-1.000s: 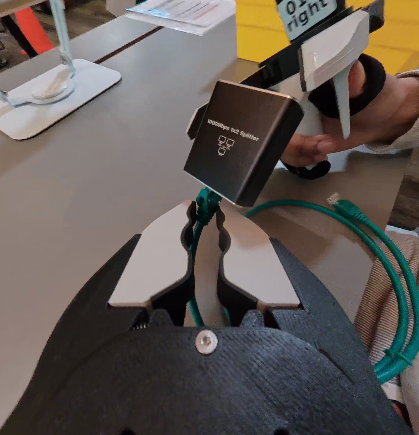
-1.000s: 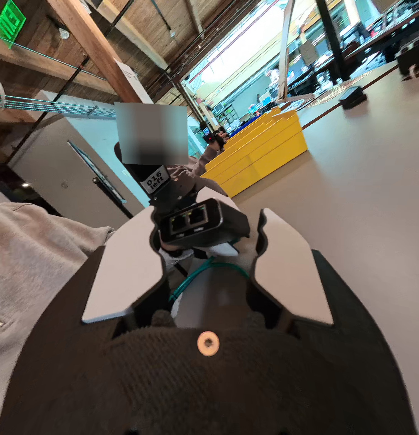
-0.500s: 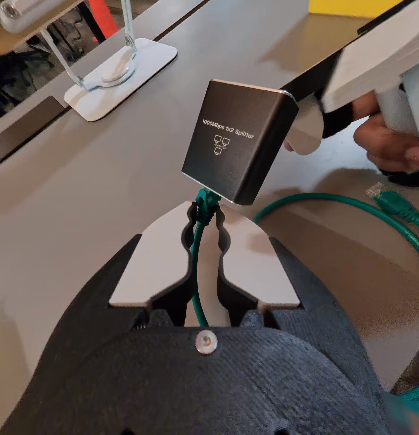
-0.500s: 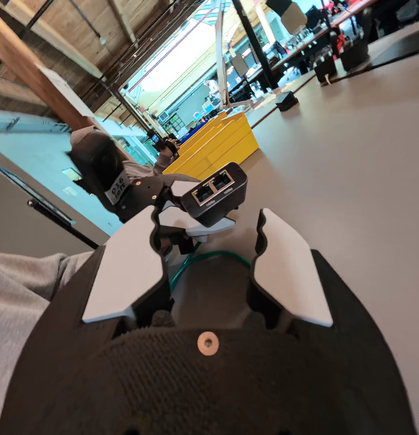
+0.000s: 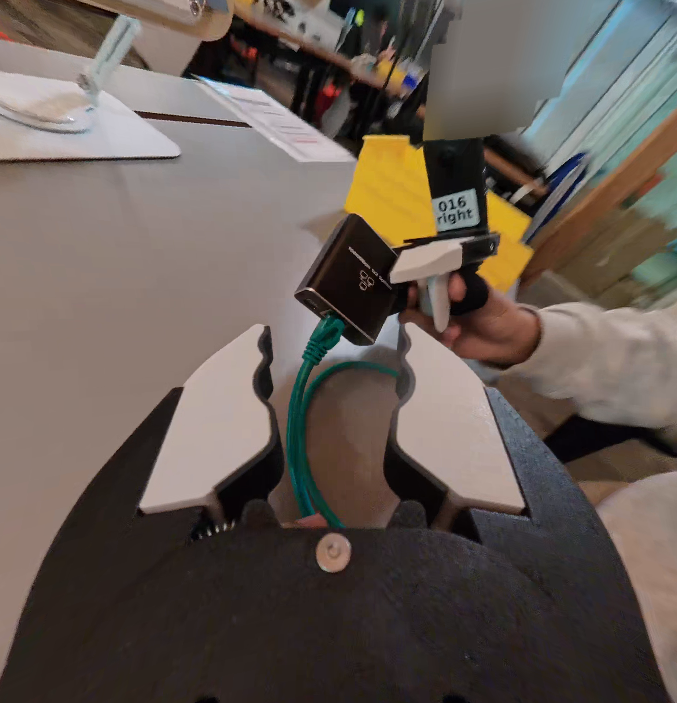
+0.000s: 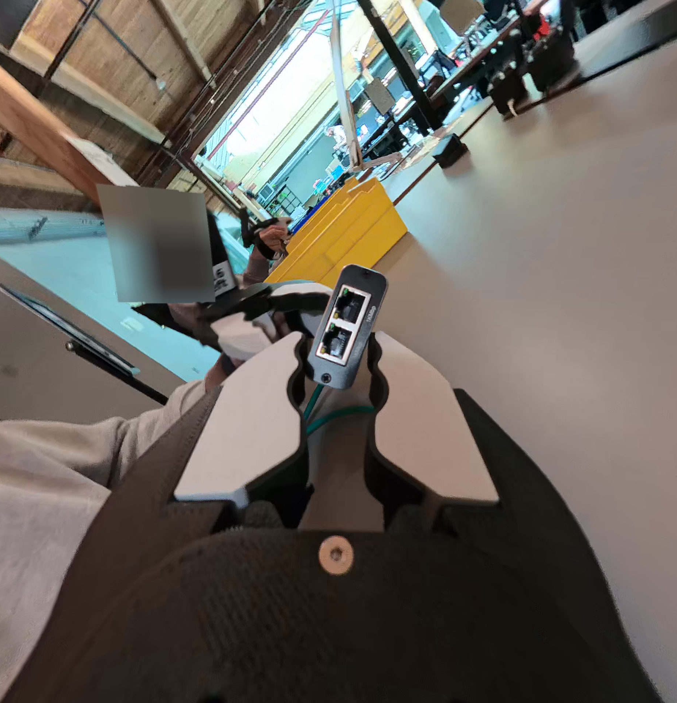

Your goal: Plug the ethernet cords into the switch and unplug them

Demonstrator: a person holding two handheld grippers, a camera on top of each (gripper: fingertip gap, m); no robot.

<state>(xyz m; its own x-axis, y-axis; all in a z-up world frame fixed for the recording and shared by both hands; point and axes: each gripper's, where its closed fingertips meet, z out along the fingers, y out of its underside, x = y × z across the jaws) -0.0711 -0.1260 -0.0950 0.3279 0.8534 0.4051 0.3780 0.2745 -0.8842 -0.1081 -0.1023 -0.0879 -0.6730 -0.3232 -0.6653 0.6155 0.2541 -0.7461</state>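
Switch (image 5: 348, 279), white-printed, green cord (image 5: 321, 342) plugged in, pinched by right gripper (image 6: 339, 355); left gripper (image 5: 335, 357) spread.

Left claw (image 5: 334, 352) released green cord (image 5: 321, 344), spread wide; right claw (image 6: 337, 353) now clamps switch (image 6: 346, 327).

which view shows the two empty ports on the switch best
The right wrist view: the two empty ports face the camera on the end of the black switch, clamped in the right gripper. The left wrist view shows only the switch's opposite end, with the green ethernet cord plugged in.
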